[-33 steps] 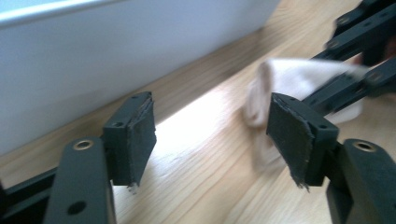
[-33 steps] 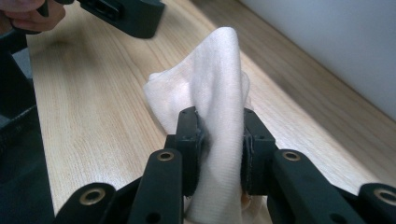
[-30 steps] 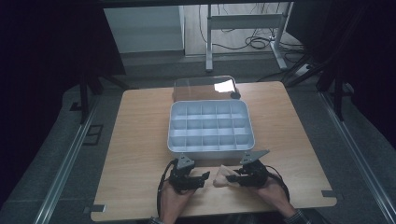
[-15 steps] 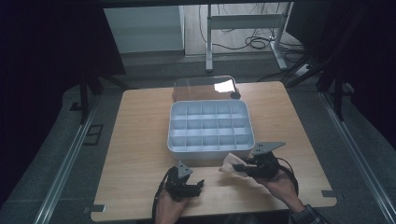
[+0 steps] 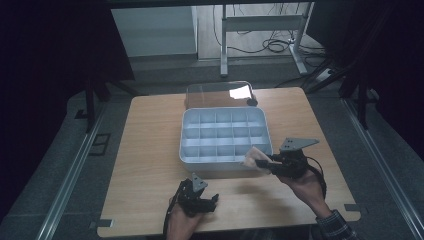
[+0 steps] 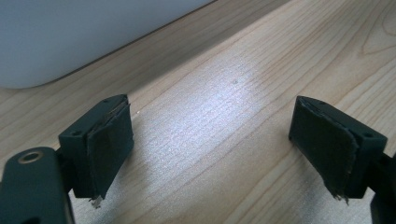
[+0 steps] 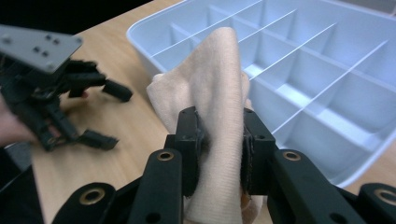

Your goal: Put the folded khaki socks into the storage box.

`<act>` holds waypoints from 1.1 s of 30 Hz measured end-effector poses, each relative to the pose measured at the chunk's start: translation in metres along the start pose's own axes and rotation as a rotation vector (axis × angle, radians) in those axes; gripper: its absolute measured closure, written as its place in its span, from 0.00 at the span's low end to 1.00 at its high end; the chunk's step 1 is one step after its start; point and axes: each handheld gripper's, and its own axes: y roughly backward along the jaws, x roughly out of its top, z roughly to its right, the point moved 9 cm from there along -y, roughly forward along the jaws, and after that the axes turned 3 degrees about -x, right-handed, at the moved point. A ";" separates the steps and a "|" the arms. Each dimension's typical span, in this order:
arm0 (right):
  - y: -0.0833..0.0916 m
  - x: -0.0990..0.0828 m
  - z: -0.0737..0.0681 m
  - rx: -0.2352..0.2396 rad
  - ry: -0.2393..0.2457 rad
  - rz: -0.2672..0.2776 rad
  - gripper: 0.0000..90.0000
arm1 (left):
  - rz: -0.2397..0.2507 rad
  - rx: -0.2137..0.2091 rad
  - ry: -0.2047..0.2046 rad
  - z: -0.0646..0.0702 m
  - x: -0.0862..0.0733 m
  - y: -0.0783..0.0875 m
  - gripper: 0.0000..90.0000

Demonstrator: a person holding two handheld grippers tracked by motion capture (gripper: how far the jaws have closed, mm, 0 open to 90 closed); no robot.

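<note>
A pale blue-grey divided tray [image 5: 220,167] stands mid-table, its compartments bare. My right gripper [image 5: 261,161] is shut on a folded beige cloth [image 5: 251,157] and holds it above the table by the tray's front right corner. In the right gripper view the cloth [image 7: 215,74] rises between the pads of the right gripper [image 7: 219,140], in front of the tray's rim [image 7: 140,39]. My left gripper [image 5: 215,202] rests low near the front edge; its jaws have just been opening and nothing lies between them. The left gripper view shows the left gripper [image 6: 212,144] wide apart over bare wood.
A clear lid [image 5: 210,95] lies flat behind the tray, with a small dark round object [image 5: 252,102] at its right edge. The wooden tabletop [image 5: 150,165] has bare room left and right of the tray. Dark floor and metal rails surround the table.
The two grippers were together at the cloth in front of the tray. The left let go, opened and drew back. The right rose with the cloth toward the tray's front right corner.
</note>
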 end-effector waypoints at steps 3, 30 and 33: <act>0.000 0.006 0.009 -0.033 -0.006 0.013 0.80 | 0.002 0.001 0.003 0.000 0.000 0.000 0.15; -0.045 0.013 0.064 -0.245 0.010 0.032 0.80 | 0.001 0.005 0.007 -0.001 0.000 0.000 0.15; -0.052 0.008 0.068 -0.255 0.007 0.033 0.79 | 0.000 0.006 0.007 -0.001 0.000 0.000 0.15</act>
